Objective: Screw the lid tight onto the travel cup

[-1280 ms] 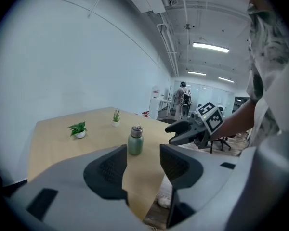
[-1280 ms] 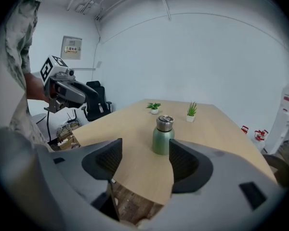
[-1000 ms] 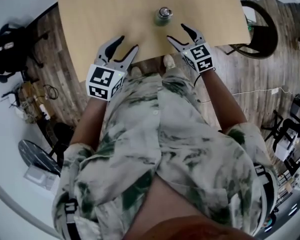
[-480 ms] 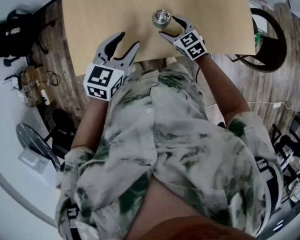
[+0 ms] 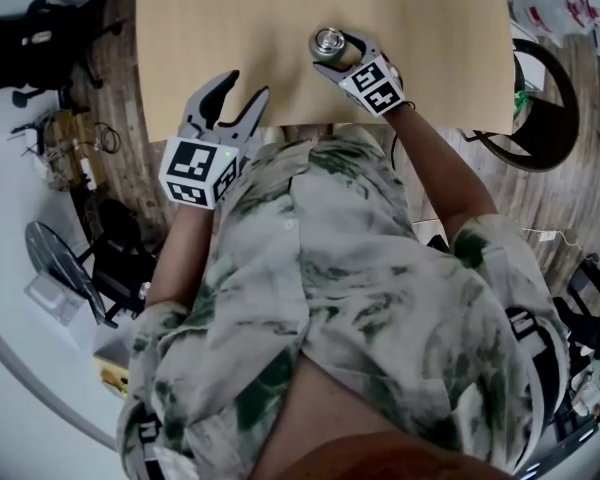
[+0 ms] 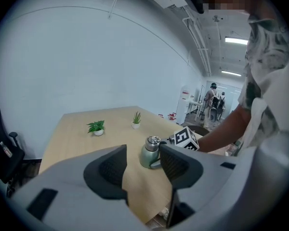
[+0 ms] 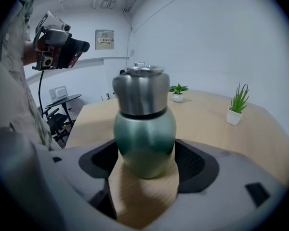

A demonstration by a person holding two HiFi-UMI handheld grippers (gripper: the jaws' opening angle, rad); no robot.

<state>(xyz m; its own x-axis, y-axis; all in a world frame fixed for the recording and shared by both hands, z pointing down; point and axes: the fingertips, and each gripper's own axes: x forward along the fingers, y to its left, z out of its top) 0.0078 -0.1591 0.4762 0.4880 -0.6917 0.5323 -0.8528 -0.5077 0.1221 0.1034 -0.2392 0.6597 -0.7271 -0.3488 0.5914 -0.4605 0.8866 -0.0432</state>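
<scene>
The travel cup (image 7: 144, 138) has a green body and a steel lid (image 7: 140, 93) sitting on top. It stands upright near the front edge of the wooden table (image 5: 230, 28). My right gripper (image 7: 147, 166) has its jaws on either side of the cup's lower body. The jaws have just been opening, and a thin gap shows at the left pad. In the head view the right gripper (image 5: 332, 52) sits at the cup (image 5: 329, 41). My left gripper (image 5: 242, 86) hangs open over the table's front edge, left of the cup (image 6: 148, 154), with nothing between its fingers.
Two small potted plants (image 7: 177, 91) (image 7: 236, 107) stand farther back on the table. Office chairs are on the floor to the right (image 5: 540, 78) and left (image 5: 40, 38) of the table. People stand far off in a corridor (image 6: 213, 100).
My right gripper has moved forward and left from beside the cup until its jaws straddle the cup. The left gripper has shifted slightly and stays open.
</scene>
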